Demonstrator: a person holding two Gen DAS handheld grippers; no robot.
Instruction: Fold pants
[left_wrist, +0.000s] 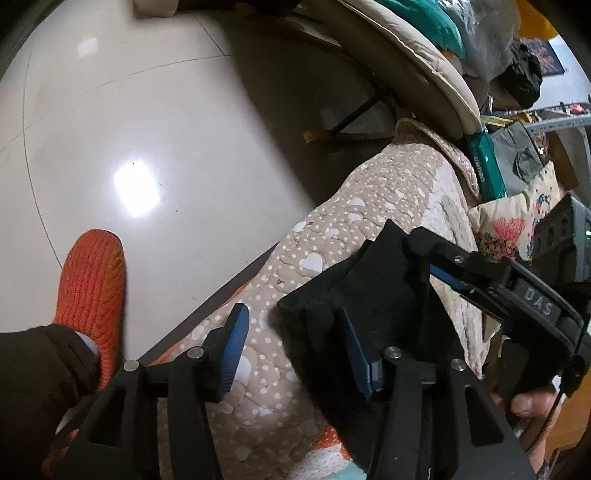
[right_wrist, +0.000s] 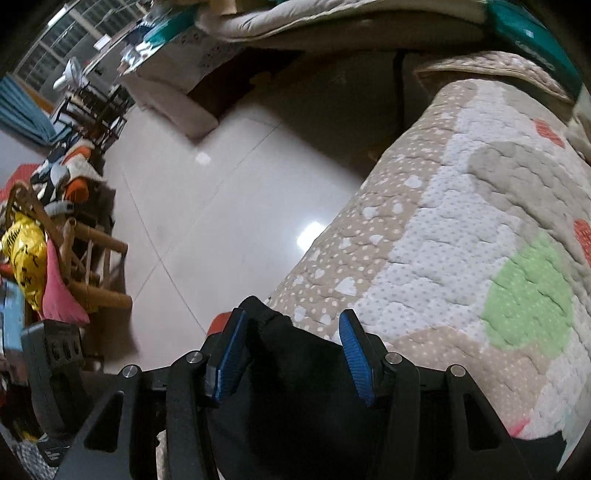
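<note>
Pants (left_wrist: 373, 295): black, bunched at quilt (left_wrist: 388, 192) edge beside the floor (left_wrist: 147, 110).
Left gripper (left_wrist: 291, 350): fingers apart, over quilt.
Right gripper (right_wrist: 291, 354): fingers apart, pants between.

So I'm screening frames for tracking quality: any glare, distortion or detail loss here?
Left wrist view: blown-out glare patch on the floor, strong fisheye bending of tile seams, the black pants lack fold detail. Right wrist view: smaller glare spots on the floor, dark vignetted corners, pants between the fingers read as a flat black mass; quilt is well lit.
</note>
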